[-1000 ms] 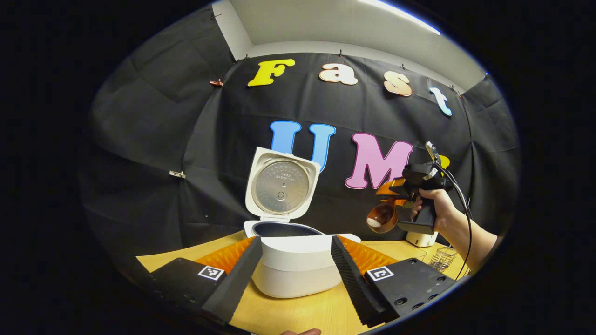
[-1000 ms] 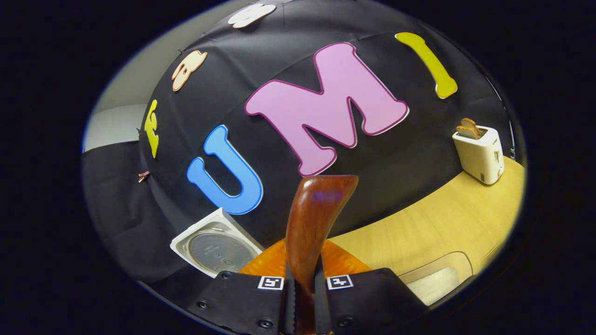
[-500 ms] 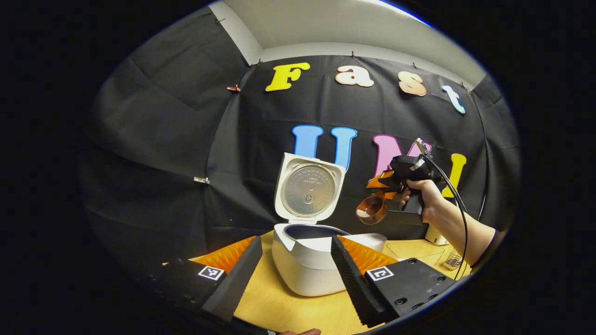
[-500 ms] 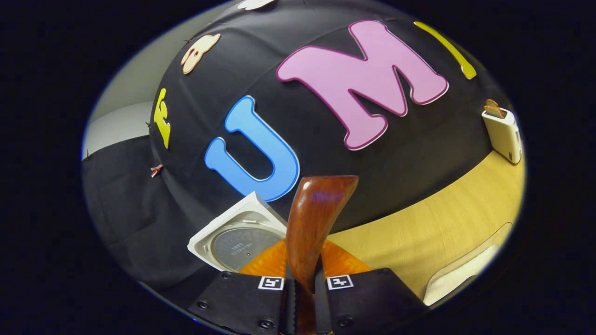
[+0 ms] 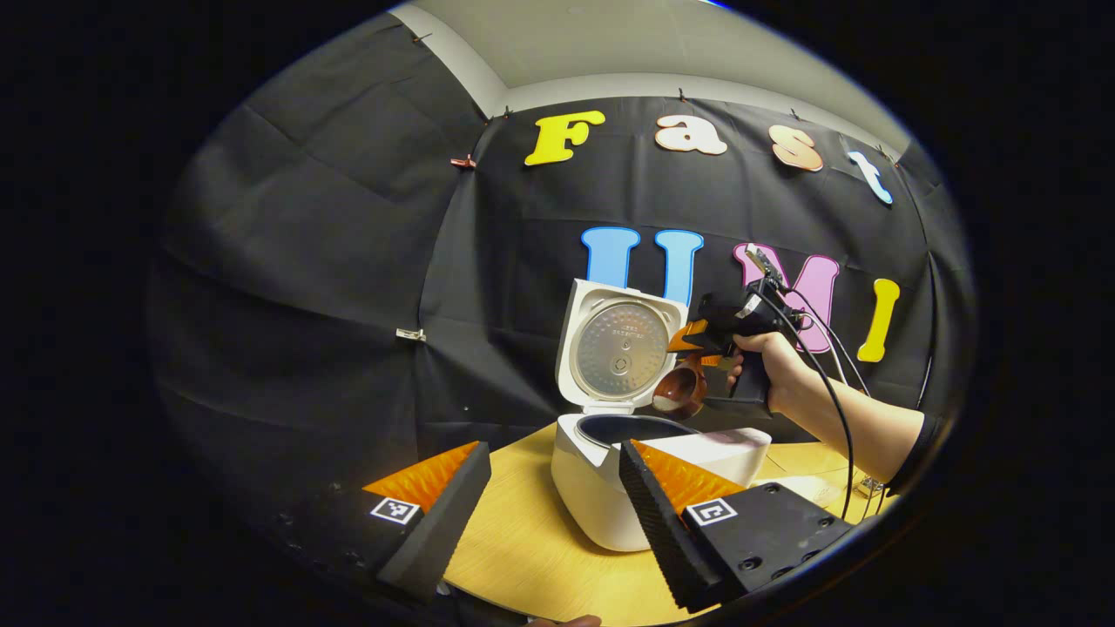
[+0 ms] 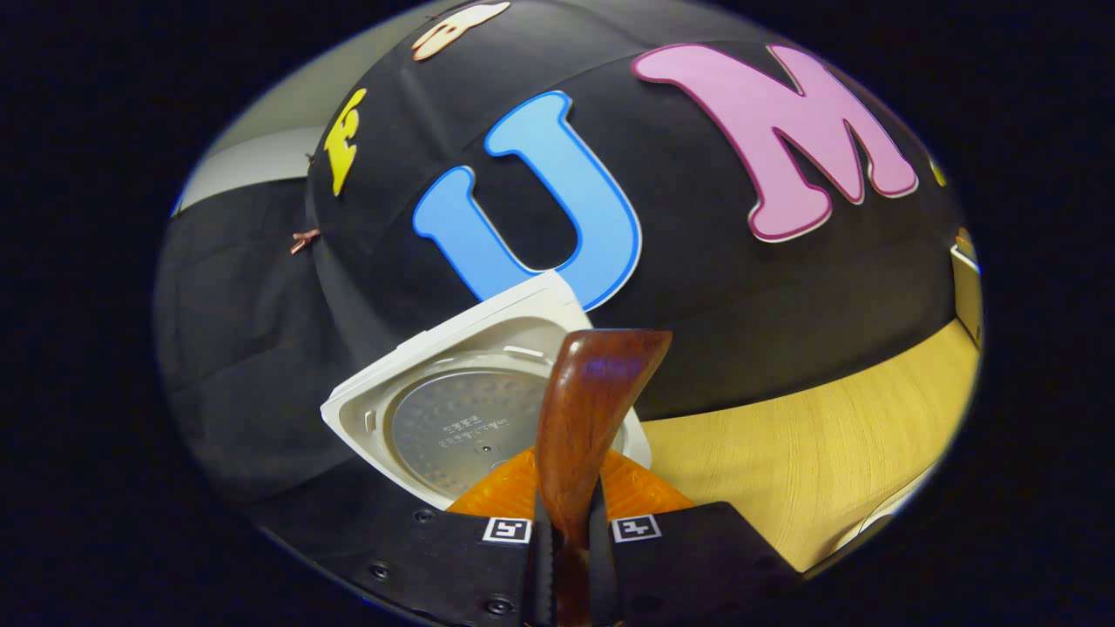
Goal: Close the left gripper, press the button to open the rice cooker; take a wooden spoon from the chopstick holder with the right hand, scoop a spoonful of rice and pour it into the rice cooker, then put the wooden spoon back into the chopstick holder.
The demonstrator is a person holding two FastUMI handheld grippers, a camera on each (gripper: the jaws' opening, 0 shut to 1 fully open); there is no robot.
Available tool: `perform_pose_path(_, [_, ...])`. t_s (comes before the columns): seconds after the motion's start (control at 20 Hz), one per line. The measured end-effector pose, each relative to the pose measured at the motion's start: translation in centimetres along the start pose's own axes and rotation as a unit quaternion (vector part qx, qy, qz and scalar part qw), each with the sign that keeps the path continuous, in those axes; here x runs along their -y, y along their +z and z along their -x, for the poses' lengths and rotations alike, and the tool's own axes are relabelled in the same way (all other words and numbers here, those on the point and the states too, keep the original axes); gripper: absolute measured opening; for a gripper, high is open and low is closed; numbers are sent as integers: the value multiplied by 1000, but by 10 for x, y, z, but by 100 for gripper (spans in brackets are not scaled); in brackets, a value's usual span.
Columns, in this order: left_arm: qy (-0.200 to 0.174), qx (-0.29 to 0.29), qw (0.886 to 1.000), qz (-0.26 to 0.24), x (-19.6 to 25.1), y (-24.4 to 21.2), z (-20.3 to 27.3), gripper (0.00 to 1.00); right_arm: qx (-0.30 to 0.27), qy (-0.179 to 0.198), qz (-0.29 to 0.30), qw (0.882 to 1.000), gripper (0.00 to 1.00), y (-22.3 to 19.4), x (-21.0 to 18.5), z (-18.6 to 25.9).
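- On the table (image 5: 531, 557), the rice cooker (image 5: 610, 505) stands with its lid (image 5: 620, 348) up and the pot exposed.
- Beside that lid, your right gripper (image 5: 692, 338) has come in from well off to the side; it now hangs just above the pot rim.
- Its fingers clamp the wooden spoon (image 6: 585, 427); the bowl (image 5: 678, 392) faces the cooker. Pouring looks next.
- Your left gripper (image 5: 553, 501) stays wide apart, holding nothing, near the cooker's front.

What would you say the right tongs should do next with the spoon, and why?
Probably tip the wooden spoon so its rice falls into the rice cooker: the lid stands open, and the right tongs hold the loaded bowl just above the pot's opening.
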State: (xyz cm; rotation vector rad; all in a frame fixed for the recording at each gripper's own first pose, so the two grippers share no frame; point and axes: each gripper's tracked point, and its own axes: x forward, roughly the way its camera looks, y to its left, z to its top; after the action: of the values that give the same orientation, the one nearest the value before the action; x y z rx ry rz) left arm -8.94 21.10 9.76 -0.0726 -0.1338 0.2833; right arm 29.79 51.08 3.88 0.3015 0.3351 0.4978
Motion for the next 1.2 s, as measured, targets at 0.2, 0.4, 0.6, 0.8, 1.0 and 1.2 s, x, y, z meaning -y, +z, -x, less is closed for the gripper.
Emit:
perform_pose_path(0.2, [3,2,1000,7,-3,0,-3,95,7,3,82,997,19,-5,-21,-6])
perform_pose_path(0.4, [8,6,1000,5,-6,1,-3,95,-5,13,137,990,18,-21,-33,-13])
perform_pose_path(0.6, [17,12,1000,-1,-14,6,-1,95,-17,27,189,982,19,-41,-43,-15])
perform_pose_path(0.8, [32,18,999,-16,-28,14,-7,95,-10,38,235,971,18,-44,-48,-14])
perform_pose_path(1.0, [34,43,998,-36,-36,28,-17,95,-1,55,283,957,18,-41,-56,-5])
perform_pose_path(1.2, [48,61,991,-105,-48,49,-42,95,24,61,358,931,19,-38,-65,7])
